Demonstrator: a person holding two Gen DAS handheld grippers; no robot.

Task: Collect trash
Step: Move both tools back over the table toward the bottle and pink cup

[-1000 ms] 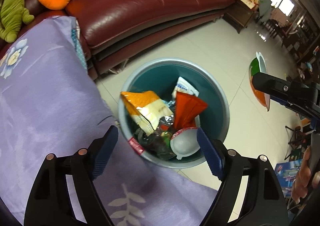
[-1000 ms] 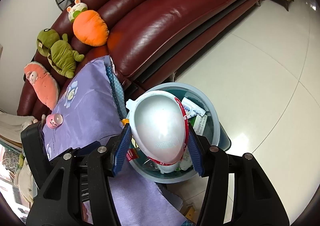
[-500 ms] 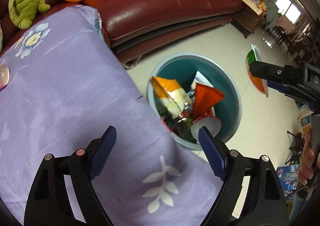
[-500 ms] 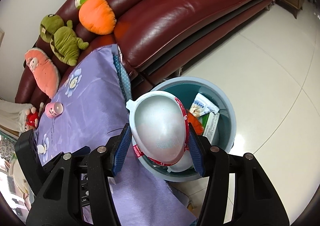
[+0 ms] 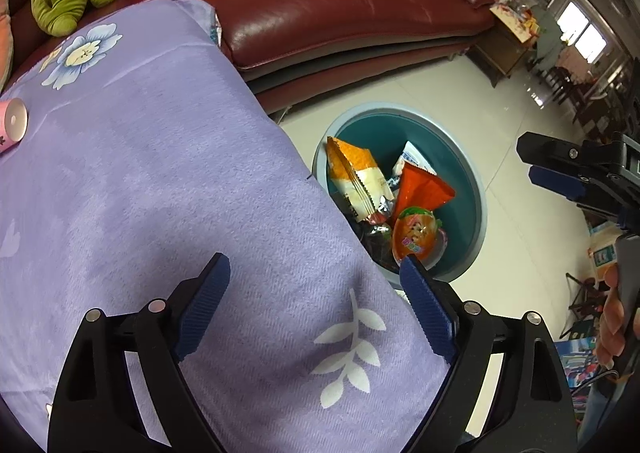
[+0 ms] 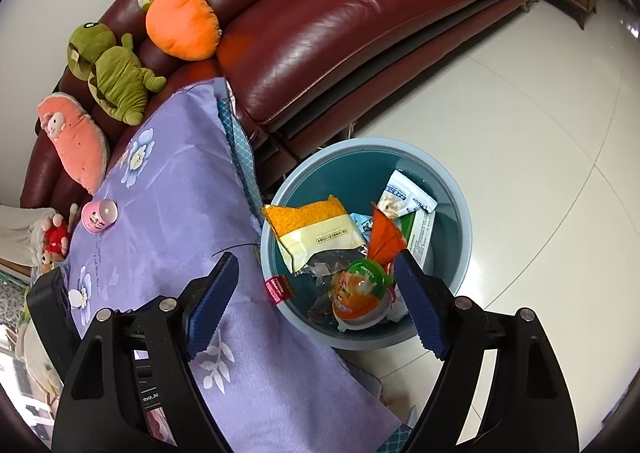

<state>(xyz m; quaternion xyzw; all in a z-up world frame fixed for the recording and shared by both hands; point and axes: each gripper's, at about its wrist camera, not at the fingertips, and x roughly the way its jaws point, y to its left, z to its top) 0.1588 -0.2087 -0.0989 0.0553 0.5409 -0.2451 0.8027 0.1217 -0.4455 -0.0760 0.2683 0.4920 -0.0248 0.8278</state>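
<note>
Orange-lidded plastic jelly cup point(image 6: 362, 299) lies in round teal bin point(image 6: 464, 213) w/ wrappers; drop step looks done. Right tool point(image 6: 316, 301) and left tool point(image 5: 316, 301) both spread, empty. Next: small pink cup point(image 6: 99, 216) on purple-clothed table point(image 6: 168, 213), approx 10 o'clock.

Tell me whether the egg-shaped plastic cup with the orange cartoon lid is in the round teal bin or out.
In. The egg-shaped cup lies on the wrappers inside the teal bin, and the right gripper above is open and empty.

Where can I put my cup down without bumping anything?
The purple cloth is bare between the pink cup and the bin, and in front of the left gripper. The white floor past the bin is bare too. The bin itself is crowded with wrappers.
</note>
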